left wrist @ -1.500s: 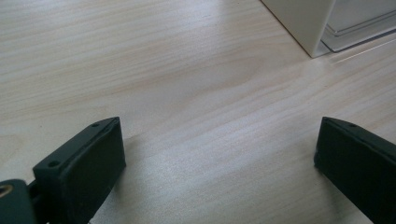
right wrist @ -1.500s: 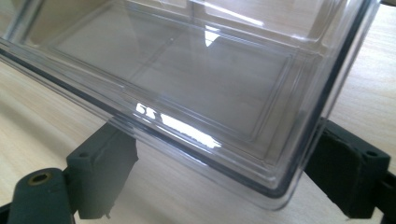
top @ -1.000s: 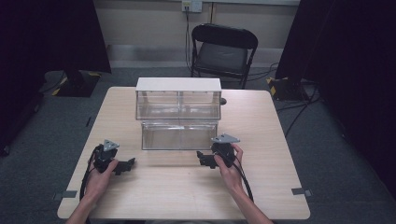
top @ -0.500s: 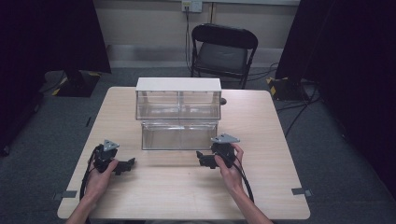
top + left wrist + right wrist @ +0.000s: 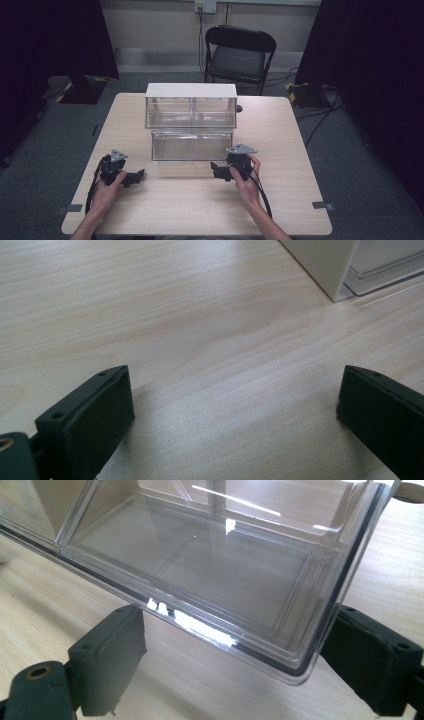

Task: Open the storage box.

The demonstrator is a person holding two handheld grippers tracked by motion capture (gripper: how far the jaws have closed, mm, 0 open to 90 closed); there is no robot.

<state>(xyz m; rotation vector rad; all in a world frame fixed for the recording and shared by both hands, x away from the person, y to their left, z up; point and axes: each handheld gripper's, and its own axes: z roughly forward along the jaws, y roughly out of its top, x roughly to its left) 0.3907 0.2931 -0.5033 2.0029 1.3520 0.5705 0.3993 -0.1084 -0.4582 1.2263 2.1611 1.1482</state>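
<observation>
A clear plastic drawer unit [image 5: 190, 111] with a white top stands at the middle of the table. Its lower clear drawer [image 5: 192, 145] is pulled out toward me. My left gripper [image 5: 136, 176] rests on the table at the front left, jaws pointing right. In the left gripper view it [image 5: 235, 390] is open over bare wood, with the unit's white corner [image 5: 327, 267] ahead. My right gripper [image 5: 216, 170] sits just in front of the drawer's right end. In the right gripper view it [image 5: 237, 635] is open, with the drawer's near corner [image 5: 295, 665] just above and between the jaws.
The wooden table [image 5: 280, 200] has free room at the front and on both sides of the unit. A black folding chair [image 5: 239, 55] stands behind the table. Cables [image 5: 95, 185] trail from both grippers toward the front edge.
</observation>
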